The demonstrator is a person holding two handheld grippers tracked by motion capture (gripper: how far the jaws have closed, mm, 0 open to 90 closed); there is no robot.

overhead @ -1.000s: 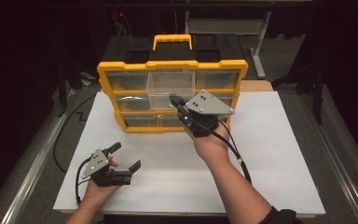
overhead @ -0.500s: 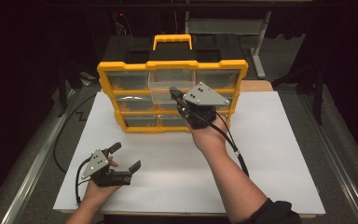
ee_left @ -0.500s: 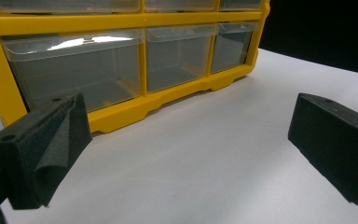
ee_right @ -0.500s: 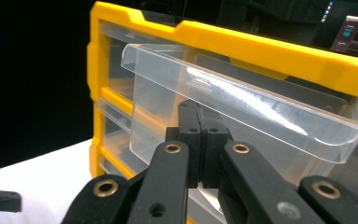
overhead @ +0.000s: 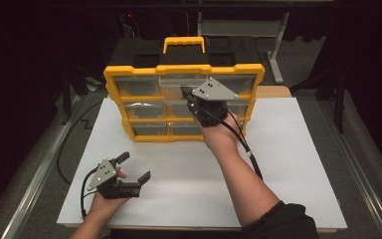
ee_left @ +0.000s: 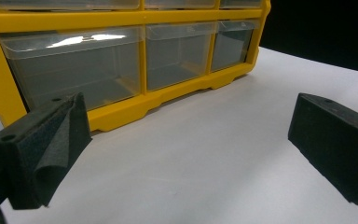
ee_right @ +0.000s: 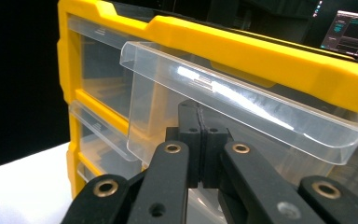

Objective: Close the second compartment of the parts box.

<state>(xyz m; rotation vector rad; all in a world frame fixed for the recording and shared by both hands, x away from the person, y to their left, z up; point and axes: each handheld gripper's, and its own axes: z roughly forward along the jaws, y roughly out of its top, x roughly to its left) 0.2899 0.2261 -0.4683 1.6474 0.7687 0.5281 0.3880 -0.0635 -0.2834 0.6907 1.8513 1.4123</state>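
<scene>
A yellow drawer organizer with clear drawers stands upright at the far side of the white bench; the right gripper is raised against its front, fingers pressed together just under the lip of the top middle drawer, which sits slightly pulled out; the left gripper rests low near the bench's front left, fingers spread wide, holding nothing.

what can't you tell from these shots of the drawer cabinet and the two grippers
- Right gripper against the top middle clear drawer, right gripper view: the shut jaws hide any contact.
- Monitor, right gripper view: cut by the edge, text too small.
- Yellow drawer cabinet, high view: the hand and gripper cover its middle drawers.
- Cabinet's top row, left gripper view: cut off.
</scene>
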